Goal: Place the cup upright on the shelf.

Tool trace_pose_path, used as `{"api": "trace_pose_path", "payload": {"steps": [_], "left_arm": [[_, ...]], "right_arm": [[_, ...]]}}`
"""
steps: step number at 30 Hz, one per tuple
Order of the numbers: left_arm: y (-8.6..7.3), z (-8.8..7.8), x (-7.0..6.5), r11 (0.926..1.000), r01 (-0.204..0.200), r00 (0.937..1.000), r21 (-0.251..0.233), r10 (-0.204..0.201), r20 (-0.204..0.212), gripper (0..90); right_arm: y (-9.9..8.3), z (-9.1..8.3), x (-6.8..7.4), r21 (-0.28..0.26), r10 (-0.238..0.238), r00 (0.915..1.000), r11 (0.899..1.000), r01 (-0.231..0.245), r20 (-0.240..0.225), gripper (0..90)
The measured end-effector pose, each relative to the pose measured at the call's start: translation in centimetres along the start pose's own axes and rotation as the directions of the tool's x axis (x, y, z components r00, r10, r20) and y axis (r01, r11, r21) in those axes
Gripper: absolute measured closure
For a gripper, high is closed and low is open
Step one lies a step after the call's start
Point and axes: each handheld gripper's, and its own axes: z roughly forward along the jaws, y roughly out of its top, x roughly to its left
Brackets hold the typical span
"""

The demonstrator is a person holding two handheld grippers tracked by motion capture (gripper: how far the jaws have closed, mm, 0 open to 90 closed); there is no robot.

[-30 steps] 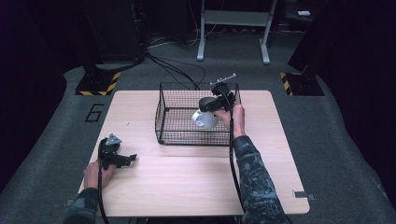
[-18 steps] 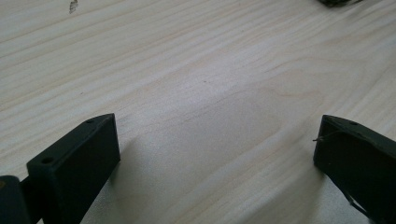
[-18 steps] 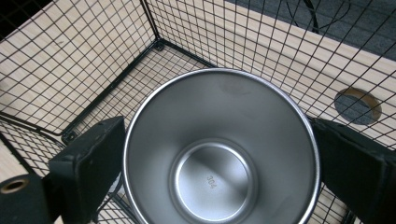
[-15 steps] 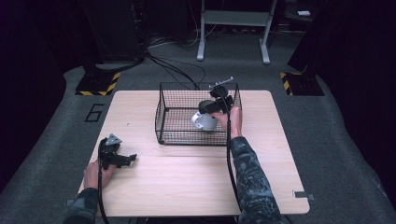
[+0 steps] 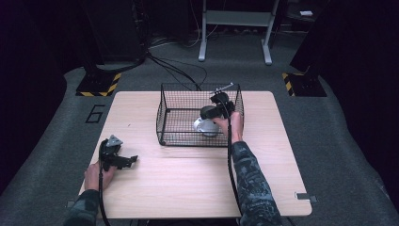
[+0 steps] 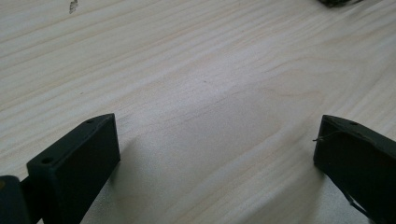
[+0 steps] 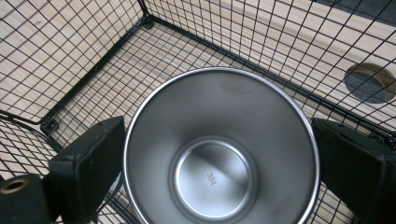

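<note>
Dim room, grey carpet floor (image 5: pixel 357 155), pale wooden table (image 5: pixel 197 183), metal stand legs (image 5: pixel 235 28) behind.

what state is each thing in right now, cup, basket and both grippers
steel cup: upright, empty, inside the basket, between the right gripper's jaws
wire basket: open-topped, standing on the table
right gripper: jaws against the cup's sides
left gripper: open, empty, low over bare table

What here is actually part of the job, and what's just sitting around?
In use:
steel cup
wire basket
right gripper, jaws either side of the cup

Idle or background:
left gripper, open, resting on the table
metal stand
floor cables
</note>
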Motion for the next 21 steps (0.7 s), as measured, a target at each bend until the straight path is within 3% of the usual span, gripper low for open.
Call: {"api": "trace_pose_path", "payload": {"steps": [7, 11, 16, 21], "left_arm": [[0.0, 0.0, 0.0, 1.0000, 0.000, 1.0000, 0.004, 0.000, 0.003, 0.3], [0.0, 0.0, 0.0, 1.0000, 0.001, 1.0000, -0.001, -0.001, 0.002, 0.3], [0.0, 0.0, 0.0, 1.0000, 0.000, 1.0000, -0.001, 0.000, 0.000, 0.3], [0.0, 0.0, 0.0, 1.0000, 0.001, 1.0000, -0.001, -0.001, 0.002, 0.3]], "right_arm": [[-0.3, 0.2, 0.1, 0.011, -0.009, 1.0000, 1.000, 0.009, -0.004, 5.6], [-0.6, 0.1, 0.2, 0.003, 0.001, 1.0000, 1.000, -0.001, 0.001, 5.6], [-1.0, 0.1, 0.6, -0.012, -0.030, 0.9993, 0.999, 0.030, 0.024, 5.6], [-1.3, 0.0, 0.6, -0.020, -0.026, 0.9994, 0.999, 0.027, 0.024, 5.5]]}}
